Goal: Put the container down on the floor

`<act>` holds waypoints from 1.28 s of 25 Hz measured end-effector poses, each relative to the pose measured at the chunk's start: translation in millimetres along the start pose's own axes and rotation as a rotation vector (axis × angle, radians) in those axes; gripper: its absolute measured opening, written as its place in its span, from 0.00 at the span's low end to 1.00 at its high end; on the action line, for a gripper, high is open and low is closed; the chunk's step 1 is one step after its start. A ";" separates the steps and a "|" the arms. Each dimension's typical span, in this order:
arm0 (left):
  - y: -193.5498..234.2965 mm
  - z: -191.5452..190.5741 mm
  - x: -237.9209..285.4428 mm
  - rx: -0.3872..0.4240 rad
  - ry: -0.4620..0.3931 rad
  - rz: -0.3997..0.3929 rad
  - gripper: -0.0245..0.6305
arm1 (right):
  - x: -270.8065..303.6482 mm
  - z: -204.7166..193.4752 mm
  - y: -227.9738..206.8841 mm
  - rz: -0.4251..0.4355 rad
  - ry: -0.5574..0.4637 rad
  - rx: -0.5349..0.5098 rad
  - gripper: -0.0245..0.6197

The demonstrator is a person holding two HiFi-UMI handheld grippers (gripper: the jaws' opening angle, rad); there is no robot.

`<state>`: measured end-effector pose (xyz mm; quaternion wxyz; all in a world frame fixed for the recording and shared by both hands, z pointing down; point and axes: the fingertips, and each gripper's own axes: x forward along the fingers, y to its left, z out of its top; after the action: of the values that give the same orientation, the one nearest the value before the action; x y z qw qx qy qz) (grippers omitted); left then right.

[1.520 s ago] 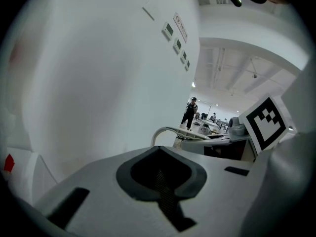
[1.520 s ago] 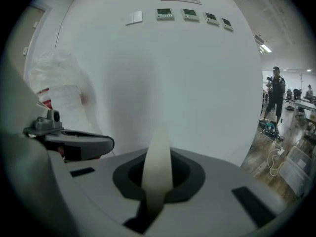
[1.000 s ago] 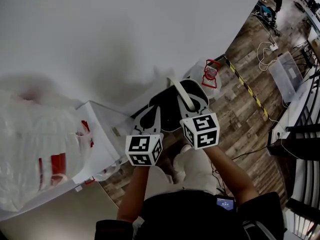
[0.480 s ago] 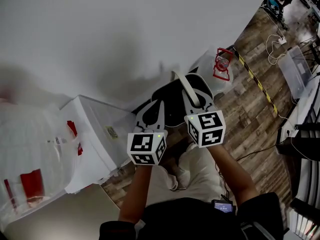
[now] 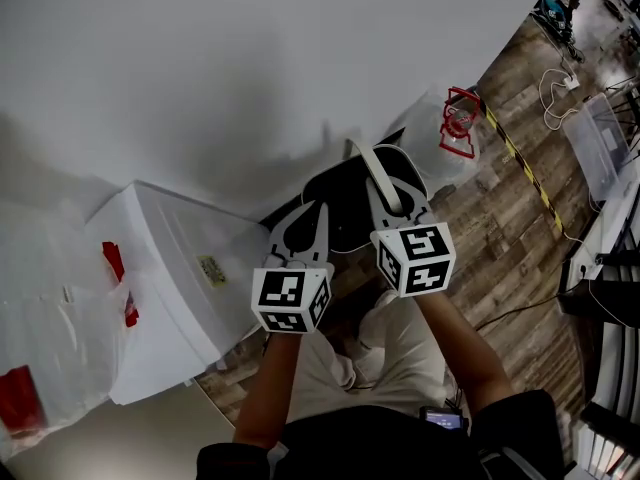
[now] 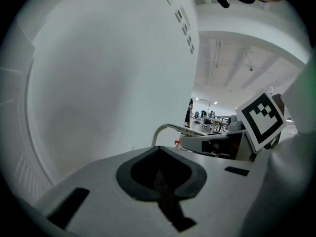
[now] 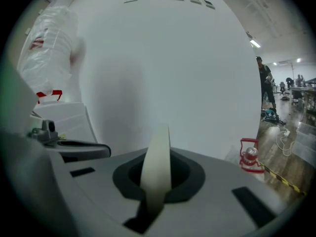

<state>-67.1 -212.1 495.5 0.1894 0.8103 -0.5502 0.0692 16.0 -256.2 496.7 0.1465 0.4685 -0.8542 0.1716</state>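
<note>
Clutter: white lidded bin (image 5: 185,278) left of centre, plastic bag (image 5: 45,338) with red print far left, red lantern (image 5: 460,123) and striped tape (image 5: 530,183) on the wood floor (image 5: 480,238) upper right. Black container (image 5: 345,203) mid-frame, held above the floor. Right tool (image 7: 154,206) clamped on its cream handle (image 7: 157,162). Left tool (image 6: 160,184) closed on a dark meshed strip at its near rim. Container body hidden in both gripper views.

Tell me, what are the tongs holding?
The right tongs pinch a pale curved handle; what it belongs to is hidden. The left tongs are shut, empty.
</note>
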 end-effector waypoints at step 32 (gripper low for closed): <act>52.5 -157.5 50.0 -0.007 -0.048 0.002 0.06 | 92.8 -124.9 -6.4 0.048 -0.042 -0.049 0.09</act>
<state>-80.9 -212.0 668.3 0.1790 0.8104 -0.5558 0.0480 -15.4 -275.3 648.1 0.1358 0.4476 -0.8720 0.1444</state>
